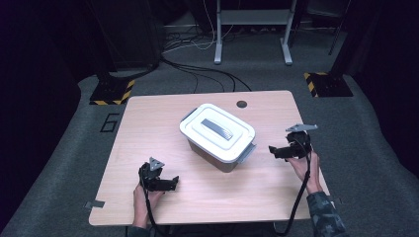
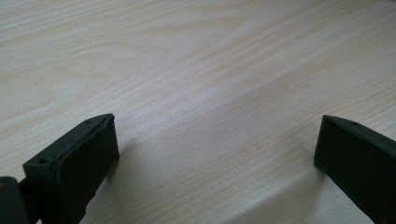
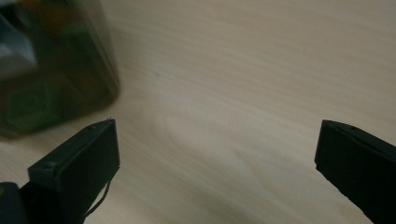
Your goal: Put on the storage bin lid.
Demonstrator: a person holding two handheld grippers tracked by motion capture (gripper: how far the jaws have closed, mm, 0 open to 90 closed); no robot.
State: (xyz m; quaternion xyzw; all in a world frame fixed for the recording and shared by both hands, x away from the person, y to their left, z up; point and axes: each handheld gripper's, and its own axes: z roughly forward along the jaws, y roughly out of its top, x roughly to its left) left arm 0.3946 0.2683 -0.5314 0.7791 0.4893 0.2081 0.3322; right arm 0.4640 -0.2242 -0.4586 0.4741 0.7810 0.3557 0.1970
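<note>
A storage box (image 1: 218, 136) with a white clip-on lid and a grey handle stands near the middle of the wooden table (image 1: 148, 128); its walls are dark and see-through. My left gripper (image 1: 173, 181) rests low over the table at the front left, open, with bare wood between its jaws (image 2: 215, 149). My right gripper (image 1: 272, 151) hovers just right of the box, pointing at it, open and holding nothing. In the right gripper view the box's lower corner (image 3: 51, 70) is blurred at the upper left, and bare wood lies between the jaws (image 3: 217, 154).
A round cable hole (image 1: 241, 104) sits near the table's far edge. Beyond the table lie grey carpet, black cables (image 1: 207, 74), a white frame's legs (image 1: 252, 34) and two yellow-and-black striped bases (image 1: 112, 92). Bare wood surrounds the box on every side.
</note>
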